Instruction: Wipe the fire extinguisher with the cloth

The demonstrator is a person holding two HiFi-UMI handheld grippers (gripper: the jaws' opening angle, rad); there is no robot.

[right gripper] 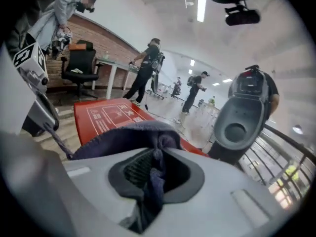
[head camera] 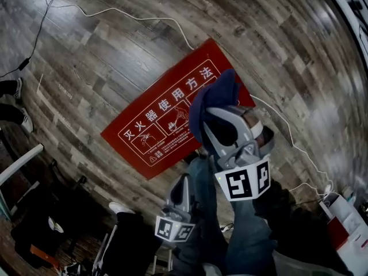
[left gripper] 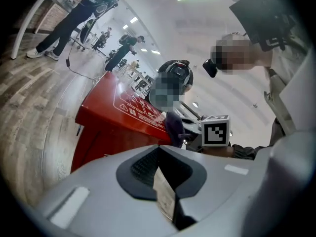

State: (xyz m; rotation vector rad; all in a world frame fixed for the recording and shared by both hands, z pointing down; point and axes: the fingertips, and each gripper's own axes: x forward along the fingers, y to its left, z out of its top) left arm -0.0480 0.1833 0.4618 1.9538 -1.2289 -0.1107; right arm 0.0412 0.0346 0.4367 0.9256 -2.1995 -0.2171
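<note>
A red fire-extinguisher box (head camera: 167,119) with white printed instructions lies flat on the wooden floor. It also shows as the red box (left gripper: 113,117) in the left gripper view and the red box (right gripper: 106,115) in the right gripper view. My right gripper (head camera: 221,115) hangs above its right end, shut on a dark blue cloth (head camera: 215,94). That cloth (right gripper: 128,135) bunches between the jaws of the right gripper (right gripper: 153,174). My left gripper (head camera: 183,183) is lower and nearer to me, beside the box's near edge. The left gripper (left gripper: 163,181) has its jaws together on a thin pale slip (left gripper: 165,194). No extinguisher cylinder shows.
A white cable (head camera: 144,19) runs over the floor beyond the box, and another cable (head camera: 299,148) trails to the right. A white and red carton (head camera: 345,223) sits at the lower right. An office chair (right gripper: 79,63) and several standing people (right gripper: 148,68) are farther off.
</note>
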